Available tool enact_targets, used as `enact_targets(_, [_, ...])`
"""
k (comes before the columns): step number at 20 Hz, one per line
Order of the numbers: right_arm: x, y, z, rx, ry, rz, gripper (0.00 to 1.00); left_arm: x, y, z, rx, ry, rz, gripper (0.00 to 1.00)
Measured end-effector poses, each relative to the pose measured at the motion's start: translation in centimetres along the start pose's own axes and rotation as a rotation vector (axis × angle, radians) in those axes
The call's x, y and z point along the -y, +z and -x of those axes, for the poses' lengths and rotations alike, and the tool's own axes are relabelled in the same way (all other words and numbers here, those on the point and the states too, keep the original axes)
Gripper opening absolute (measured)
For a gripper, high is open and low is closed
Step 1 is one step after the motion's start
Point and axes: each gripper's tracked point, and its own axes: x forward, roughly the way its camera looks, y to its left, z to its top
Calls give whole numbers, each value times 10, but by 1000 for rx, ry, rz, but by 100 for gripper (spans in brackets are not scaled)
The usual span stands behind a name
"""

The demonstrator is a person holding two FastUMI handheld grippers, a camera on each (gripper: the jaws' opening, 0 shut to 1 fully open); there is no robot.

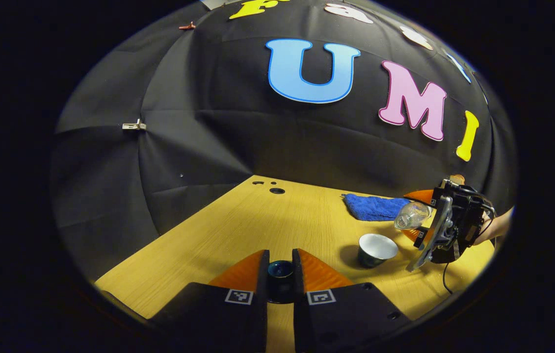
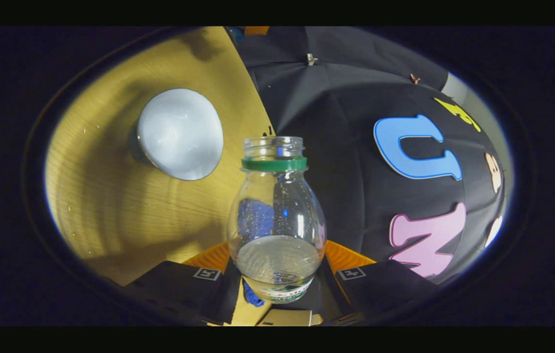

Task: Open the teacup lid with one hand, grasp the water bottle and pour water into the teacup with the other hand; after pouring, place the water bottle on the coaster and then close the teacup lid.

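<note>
The teacup (image 1: 376,249) stands uncovered on the worktop (image 1: 238,230), toward its right side and a little back from the near edge, its pale inside bare, so the lid is already off. That lid (image 1: 280,270) is clamped between the fingers of the left hand-held gripper (image 1: 280,274), low over the near edge. The right hand-held gripper (image 2: 277,267) grips the water bottle (image 2: 276,215) by its body; the bottle is uncapped and tipped, mouth toward the teacup, with some water left in it. Pouring looks begun or about to begin; I cannot see a stream. A blue cloth (image 1: 373,207) lies behind the teacup. Still left: finishing the pour, setting the bottle on the coaster, and closing the lid.
</note>
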Motion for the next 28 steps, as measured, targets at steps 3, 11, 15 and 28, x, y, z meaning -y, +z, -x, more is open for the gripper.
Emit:
enact_targets(3, [-3,0,-3,13,-3,49,71,1,-4,2,-8,0,-1,25])
enact_targets(11, [-2,1,-12,39,-35,149,67,3,-8,3,-11,-16,3,22])
enact_targets(15, [-1,5,-15,62,-42,194,67,1,-10,4,-16,-15,3,25])
enact_targets(28, [7,10,-23,120,-62,318,71,-3,-14,2,-23,-21,4,26])
